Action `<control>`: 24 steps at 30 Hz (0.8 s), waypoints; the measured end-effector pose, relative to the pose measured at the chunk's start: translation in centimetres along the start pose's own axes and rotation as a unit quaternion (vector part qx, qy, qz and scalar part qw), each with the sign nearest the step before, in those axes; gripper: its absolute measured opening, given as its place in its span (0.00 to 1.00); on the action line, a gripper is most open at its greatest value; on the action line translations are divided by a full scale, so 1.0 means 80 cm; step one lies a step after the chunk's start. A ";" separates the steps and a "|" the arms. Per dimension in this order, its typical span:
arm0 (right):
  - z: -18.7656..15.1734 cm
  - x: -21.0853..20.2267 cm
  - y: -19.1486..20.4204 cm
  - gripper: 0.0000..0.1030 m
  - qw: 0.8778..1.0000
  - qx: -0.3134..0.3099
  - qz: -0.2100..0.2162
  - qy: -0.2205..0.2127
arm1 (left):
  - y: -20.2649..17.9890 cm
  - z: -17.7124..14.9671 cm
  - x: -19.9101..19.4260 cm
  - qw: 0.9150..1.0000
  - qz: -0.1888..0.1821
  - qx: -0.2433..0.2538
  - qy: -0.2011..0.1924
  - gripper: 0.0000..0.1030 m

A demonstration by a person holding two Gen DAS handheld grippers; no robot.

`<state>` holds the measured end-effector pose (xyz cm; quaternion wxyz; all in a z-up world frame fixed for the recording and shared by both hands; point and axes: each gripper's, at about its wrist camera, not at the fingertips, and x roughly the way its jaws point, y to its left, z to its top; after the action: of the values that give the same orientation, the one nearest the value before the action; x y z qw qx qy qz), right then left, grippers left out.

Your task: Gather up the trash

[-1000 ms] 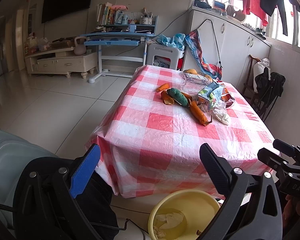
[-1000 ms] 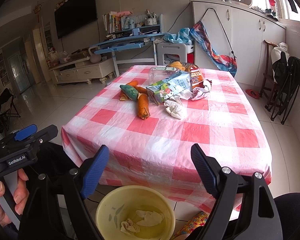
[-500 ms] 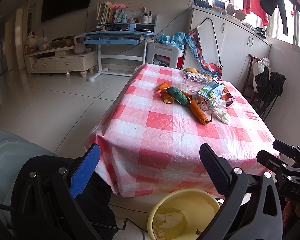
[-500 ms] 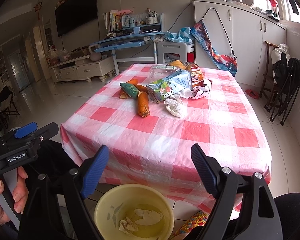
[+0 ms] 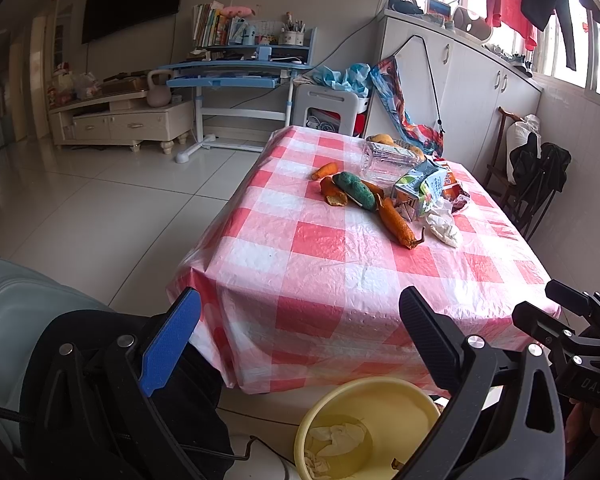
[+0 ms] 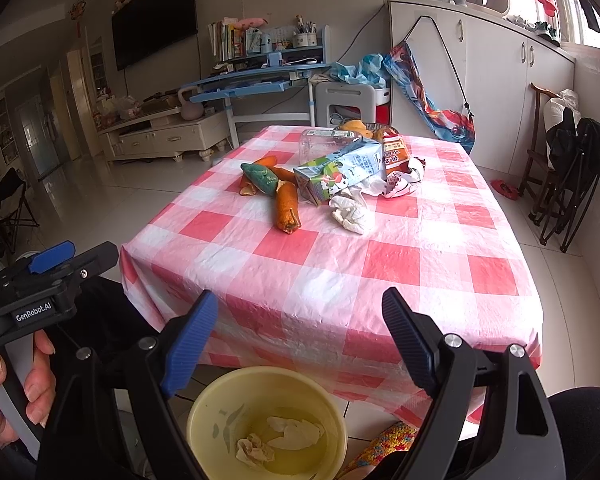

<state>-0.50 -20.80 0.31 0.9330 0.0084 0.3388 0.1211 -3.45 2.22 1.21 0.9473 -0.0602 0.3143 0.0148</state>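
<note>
The desk [image 6: 380, 264] wore a pink checked plastic cloth, with the trash [image 6: 332, 176] (peels, a carton, crumpled tissue) heaped toward its far end. A yellow bin [image 6: 268, 420] sat on the floor just below. Left claw [image 5: 296, 340] and right claw [image 6: 300, 340] both hung wide apart, holding nothing.

My left gripper [image 5: 300, 336] hangs tilted downward short of the table's near edge, jaws spread wide with nothing between them. My right gripper [image 6: 300, 332] hangs beside it, equally wide and empty. My left hand [image 6: 8, 396] wraps its fingers around the left gripper's handle.
</note>
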 end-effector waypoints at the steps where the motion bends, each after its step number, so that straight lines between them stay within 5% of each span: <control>1: 0.000 0.000 -0.001 0.78 1.000 0.000 0.000 0.000 | 0.000 0.000 0.000 1.000 0.000 0.000 0.000 0.93; 24: -0.001 0.000 0.001 0.78 1.000 -0.001 0.000 0.000 | 0.001 0.002 -0.001 1.000 0.000 -0.001 0.000 0.93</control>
<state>-0.58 -20.75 0.24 0.9331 0.0071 0.3385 0.1211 -3.41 2.28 1.37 0.9471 -0.0612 0.3147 0.0146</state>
